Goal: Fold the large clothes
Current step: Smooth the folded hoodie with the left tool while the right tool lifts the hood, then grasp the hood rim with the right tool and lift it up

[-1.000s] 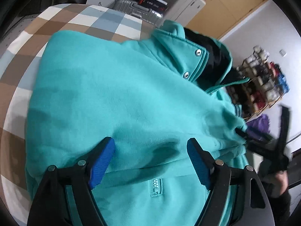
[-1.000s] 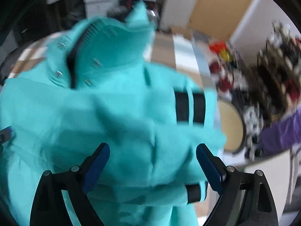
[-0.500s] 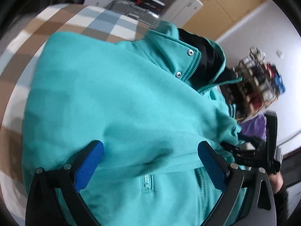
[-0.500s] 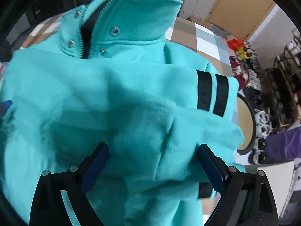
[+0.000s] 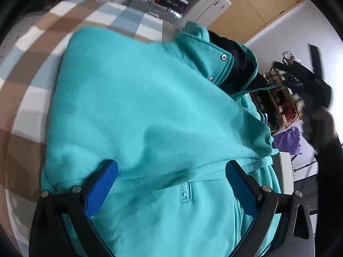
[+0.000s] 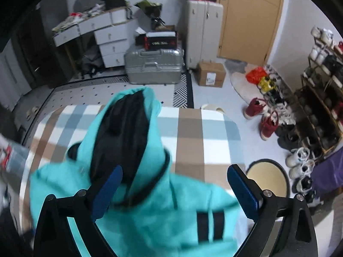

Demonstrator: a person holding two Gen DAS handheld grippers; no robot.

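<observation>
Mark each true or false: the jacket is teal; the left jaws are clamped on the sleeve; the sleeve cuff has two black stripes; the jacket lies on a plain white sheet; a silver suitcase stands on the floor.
1. The jacket is teal. True.
2. The left gripper is clamped on the sleeve. False: its jaws stand open, pressing nothing.
3. The cuff has two black stripes. True.
4. It lies on a plain white sheet. False: the cover is checked brown, blue and white.
5. A silver suitcase stands on the floor. True.
</observation>
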